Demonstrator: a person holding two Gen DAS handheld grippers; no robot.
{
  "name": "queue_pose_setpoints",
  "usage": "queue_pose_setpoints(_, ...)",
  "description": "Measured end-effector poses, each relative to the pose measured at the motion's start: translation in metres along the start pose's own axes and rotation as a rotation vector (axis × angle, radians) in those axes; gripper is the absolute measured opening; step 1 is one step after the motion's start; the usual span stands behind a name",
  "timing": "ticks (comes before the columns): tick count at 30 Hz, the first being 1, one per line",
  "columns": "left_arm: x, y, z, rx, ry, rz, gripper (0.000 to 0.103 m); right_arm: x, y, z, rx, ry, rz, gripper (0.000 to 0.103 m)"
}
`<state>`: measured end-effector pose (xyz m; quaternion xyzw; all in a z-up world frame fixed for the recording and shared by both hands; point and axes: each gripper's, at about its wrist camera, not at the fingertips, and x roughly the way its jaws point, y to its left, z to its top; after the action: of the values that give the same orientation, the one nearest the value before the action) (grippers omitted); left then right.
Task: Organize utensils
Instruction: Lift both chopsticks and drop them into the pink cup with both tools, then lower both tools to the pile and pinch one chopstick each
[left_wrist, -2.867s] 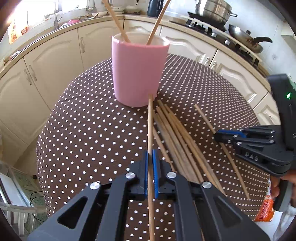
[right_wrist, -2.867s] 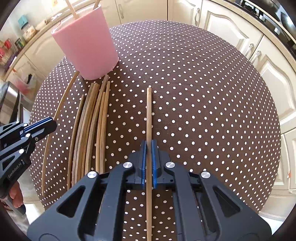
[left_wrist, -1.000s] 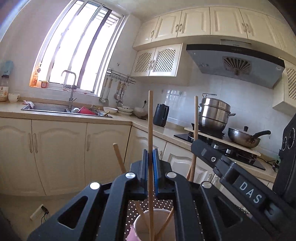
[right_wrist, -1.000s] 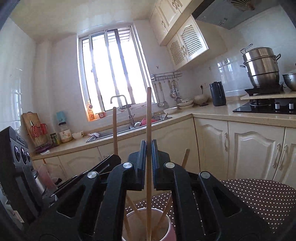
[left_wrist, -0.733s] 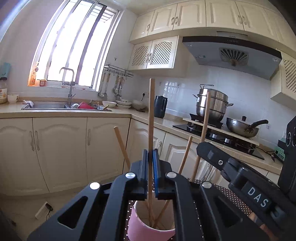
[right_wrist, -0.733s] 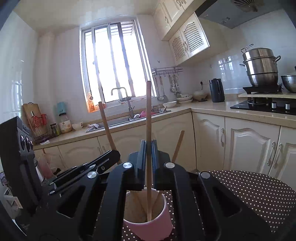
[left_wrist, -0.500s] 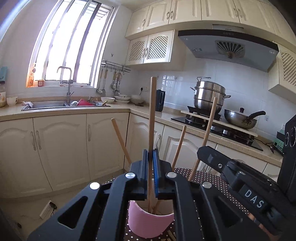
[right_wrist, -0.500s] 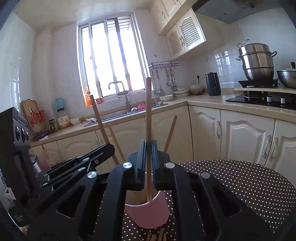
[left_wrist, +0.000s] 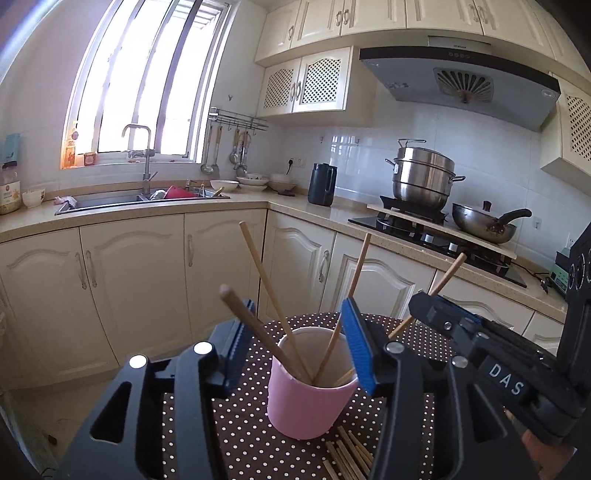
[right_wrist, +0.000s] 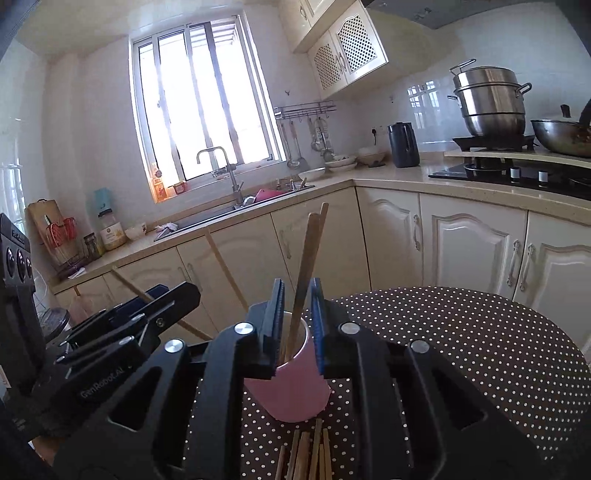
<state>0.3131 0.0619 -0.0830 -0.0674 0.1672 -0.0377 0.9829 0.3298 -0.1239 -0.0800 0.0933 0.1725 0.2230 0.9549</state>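
Note:
A pink cup (left_wrist: 308, 400) stands on the brown polka-dot table (left_wrist: 243, 435) and holds several wooden chopsticks (left_wrist: 266, 284) that lean outward. My left gripper (left_wrist: 299, 343) is open above and just in front of the cup, with nothing between its fingers. My right gripper (right_wrist: 297, 325) is open too, close over the cup (right_wrist: 291, 391); a chopstick (right_wrist: 304, 266) stands loose in the gap between its fingers, resting in the cup. More chopsticks (right_wrist: 306, 458) lie flat on the table in front of the cup. Each gripper shows at the edge of the other's view.
Cream kitchen cabinets (left_wrist: 140, 280) run behind the table. A sink (left_wrist: 110, 201) sits under the window, a black kettle (left_wrist: 321, 184) in the corner, a steel pot (left_wrist: 423, 181) and a pan (left_wrist: 484, 223) on the stove at right.
Both grippers were shut on a chopstick held upright over the cup. Both have opened, and the two chopsticks have dropped into the cup and lean there.

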Motion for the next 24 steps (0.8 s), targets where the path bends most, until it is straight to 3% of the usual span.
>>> queue_pose_setpoints(5,-0.016,-0.002,-0.002,0.006,0.009,0.014,0.059,-0.018,0.003,0.001,-0.002,-0.011,-0.01,0.047)
queue_pose_setpoints(13,-0.041,-0.014,-0.007,0.015,0.044,0.009,0.063,-0.05,0.001,-0.003,-0.018,0.003,-0.031,0.047)
queue_pose_setpoints(20,-0.036,-0.024,-0.029,0.015,0.208,-0.014,0.068,-0.067,-0.012,-0.016,-0.024,0.066,-0.069,0.048)
queue_pose_setpoints(24,-0.025,-0.026,-0.049,0.011,0.35,-0.027,0.068,-0.065,-0.021,-0.03,-0.039,0.179,-0.088,0.048)
